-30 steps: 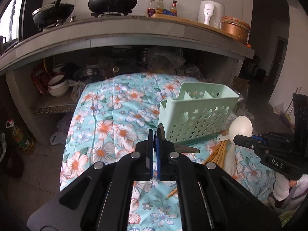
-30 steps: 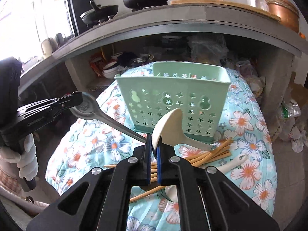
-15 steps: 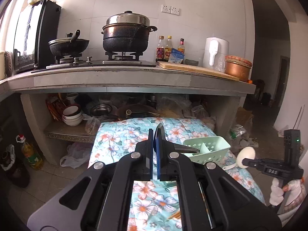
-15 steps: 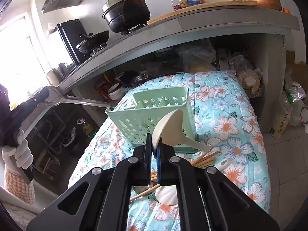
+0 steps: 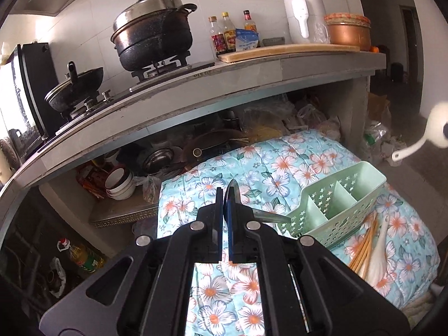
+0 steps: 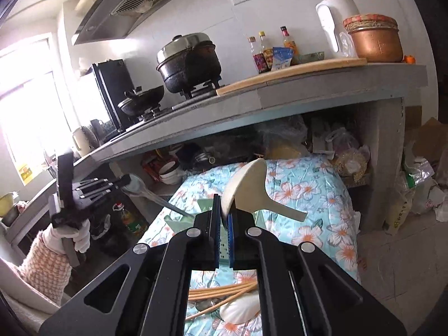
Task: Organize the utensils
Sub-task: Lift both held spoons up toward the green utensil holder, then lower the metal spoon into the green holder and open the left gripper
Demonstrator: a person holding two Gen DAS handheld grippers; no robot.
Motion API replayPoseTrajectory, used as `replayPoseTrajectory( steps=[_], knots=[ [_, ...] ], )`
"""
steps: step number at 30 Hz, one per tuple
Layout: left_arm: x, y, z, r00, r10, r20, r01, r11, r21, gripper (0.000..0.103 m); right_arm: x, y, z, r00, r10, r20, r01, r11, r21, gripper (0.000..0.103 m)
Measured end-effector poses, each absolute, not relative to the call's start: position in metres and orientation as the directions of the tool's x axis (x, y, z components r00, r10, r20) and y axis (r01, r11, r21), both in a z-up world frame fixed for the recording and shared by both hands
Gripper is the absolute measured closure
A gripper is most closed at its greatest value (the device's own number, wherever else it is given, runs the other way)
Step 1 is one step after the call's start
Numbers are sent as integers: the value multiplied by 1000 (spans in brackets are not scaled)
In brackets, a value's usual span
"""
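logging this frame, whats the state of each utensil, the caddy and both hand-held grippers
left hand-held gripper: shut on metal spoon
metal spoon: held aloft
right hand-held gripper: shut on cream spoon
cream spoon: held aloft
green caddy: upright, visible compartments empty
chopsticks: lying on cloth

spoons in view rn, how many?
3. Metal spoon in the left gripper; white spoon in the right gripper; another white spoon on the cloth by the chopsticks. More may be hidden.

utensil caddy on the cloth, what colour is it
Pale mint green utensil caddy, star cutouts; left wrist view.
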State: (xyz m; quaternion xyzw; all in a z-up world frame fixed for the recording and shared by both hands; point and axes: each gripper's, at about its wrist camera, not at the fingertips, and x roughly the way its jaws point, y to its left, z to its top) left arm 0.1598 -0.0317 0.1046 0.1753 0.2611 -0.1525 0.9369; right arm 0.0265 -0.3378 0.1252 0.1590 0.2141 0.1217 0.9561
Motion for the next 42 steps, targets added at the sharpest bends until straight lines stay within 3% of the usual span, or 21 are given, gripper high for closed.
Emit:
replayPoseTrajectory(
  steps=[9,18,20,22,28,42],
  knots=[
    [185,-64,76,761,-175,-625,444,843,305,101,55,-338,165,861,439,-258,-301,847,437,99],
    [194,-68,69,730,-269,-628,469,866,175,99,88,-325,158,799,540,-263,-351,775,525,99],
    [194,-64,70,730,-292,-617,467,874,138,93,93,-323,153,784,551,-287,-343,769,539,99],
    [192,-58,72,736,-320,-597,464,880,100,78,95,-323,148,774,555,-306,-331,766,551,99],
    [184,-40,78,764,-372,-527,443,897,8,61,96,-322,138,741,586,-328,-325,741,588,99],
    [151,11,58,771,-460,-441,416,887,-200,49,131,-307,93,682,542,-491,-215,790,573,98]
  ],
)
